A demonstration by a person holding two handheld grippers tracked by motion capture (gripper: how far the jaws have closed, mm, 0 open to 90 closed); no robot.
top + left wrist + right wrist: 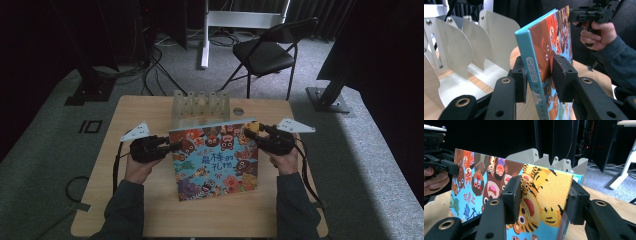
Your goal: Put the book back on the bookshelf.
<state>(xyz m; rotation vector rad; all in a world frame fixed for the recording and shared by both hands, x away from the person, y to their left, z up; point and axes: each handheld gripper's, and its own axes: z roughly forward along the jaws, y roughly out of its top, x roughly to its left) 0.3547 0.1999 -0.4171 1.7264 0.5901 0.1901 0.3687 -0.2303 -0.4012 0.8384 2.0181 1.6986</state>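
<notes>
Left jaws: we see them clamped on the spine edge of the book [549, 50], one pad on the cover, the other behind it.
Right jaws: ours sit either side of the book's far corner, front pad on the tiger picture; the rear pad looks to be at the edge, so we read this as a grip, though less firm than the left.
Left gripper [172, 146]: at the book's left edge, near its top.
Right gripper [248, 132]: at the book's top right corner.
Book: raised at its far edge and tilted towards us, near edge low by the surface; we cannot tell whether it touches.
Key relation: the rack [201, 106] stands just beyond the book's raised edge, slots running away from us; the book's face is across them, so we judge it must stand upright and turn spine-on before it slides in.
Nearer hand: both about equal; the left holds the spine side.
Surface [140, 107]: pale wood, bare apart from book and rack.
Room: dim, grey carpet, a black folding chair [265, 50] behind, cables on the floor.
</notes>
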